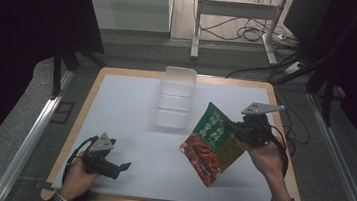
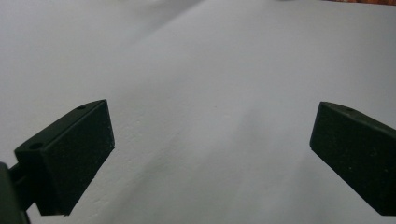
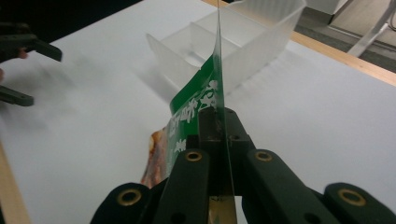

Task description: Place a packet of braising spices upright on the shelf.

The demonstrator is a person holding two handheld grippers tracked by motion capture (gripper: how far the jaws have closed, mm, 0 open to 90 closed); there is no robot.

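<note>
Now, at the near left of the white table, the left gripper rests low with its jaws spread wide and nothing between them. Farther in, at the centre, stands a clear plastic divided container. To its right, the right gripper pinches the edge of a green and red snack packet, lifted and tilted over the table. Likely the carry is in hand; next, the packet needs swinging left and far, over the container, before release.
</note>
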